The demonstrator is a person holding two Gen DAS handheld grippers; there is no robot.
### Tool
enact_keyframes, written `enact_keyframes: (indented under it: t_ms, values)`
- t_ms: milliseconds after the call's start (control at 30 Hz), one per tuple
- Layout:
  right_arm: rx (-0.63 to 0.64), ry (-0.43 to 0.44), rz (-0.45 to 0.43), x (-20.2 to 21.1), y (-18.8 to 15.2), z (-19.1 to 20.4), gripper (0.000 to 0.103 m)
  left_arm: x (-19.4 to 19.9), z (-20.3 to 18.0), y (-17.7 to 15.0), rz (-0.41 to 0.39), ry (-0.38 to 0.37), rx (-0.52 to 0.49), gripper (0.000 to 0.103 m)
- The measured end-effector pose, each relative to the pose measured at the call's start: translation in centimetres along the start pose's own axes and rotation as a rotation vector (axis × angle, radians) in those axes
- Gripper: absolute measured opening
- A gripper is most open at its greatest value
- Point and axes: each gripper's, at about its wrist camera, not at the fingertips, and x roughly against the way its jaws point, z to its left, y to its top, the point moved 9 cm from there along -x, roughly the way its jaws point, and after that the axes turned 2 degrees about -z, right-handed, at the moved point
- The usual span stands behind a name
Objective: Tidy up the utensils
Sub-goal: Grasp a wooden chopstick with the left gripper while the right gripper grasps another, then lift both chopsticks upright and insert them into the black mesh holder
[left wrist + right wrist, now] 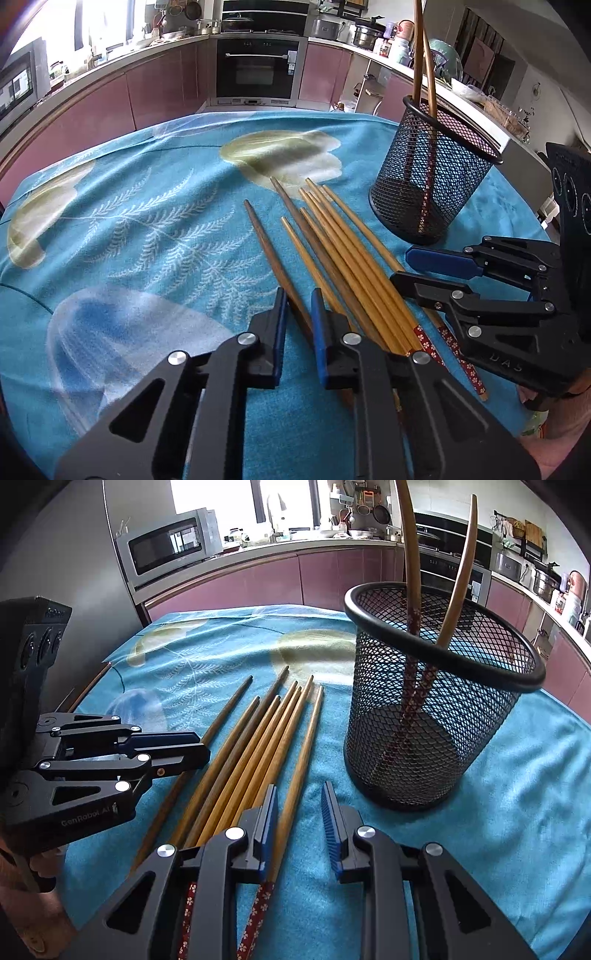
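- The black mesh holder (pixel 439 716) stood upright on the blue floral cloth (pixel 498 812), at the far right of the table.
- It held two chopsticks (pixel 410 602), each leaning on the rim with the red patterned end down on the base.
- The loose chopsticks (pixel 258 746) lay flat on the cloth, left of the holder and apart from it, roughly parallel, tips pointing far.
- Count on the cloth: seven in the right wrist view, of which two were darker brown and five lighter. The left wrist view showed the same bundle (pixel 343 258).
- Only the right wrist view showed a microwave (pixel 166 546) on the far counter; only the left wrist view showed the oven (pixel 256 66) front-on.
- The left gripper (pixel 297 295) was spread, fingers straddling the leftmost dark chopstick (pixel 273 258) without pinching it.
- The right gripper (pixel 299 794) was spread and empty, low over the rightmost chopstick's near end.
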Motion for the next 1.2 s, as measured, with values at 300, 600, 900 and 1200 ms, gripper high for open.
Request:
enact_keyframes:
  t_ms: [300,600,900,1200]
  values:
    - [-0.06,0.044,-0.004,0.4,-0.1,-0.7,0.006,0.5,0.3,-0.2,-0.004,0.014,0.037,0.009]
    - [-0.085,0.101,-0.033,2.1,-0.2,-0.7,0.006,1.5,0.6,-0.3,-0.015,0.014,0.04,0.008]
    - [-0.071,0.173,-0.091,4.6,0.7,0.5,0.006,3.6,0.1,0.6,-0.055,-0.033,0.041,0.007]
    - [-0.068,0.212,-0.199,8.4,2.7,0.6,0.006,7.4,-0.8,2.4,-0.133,-0.113,0.04,0.007]
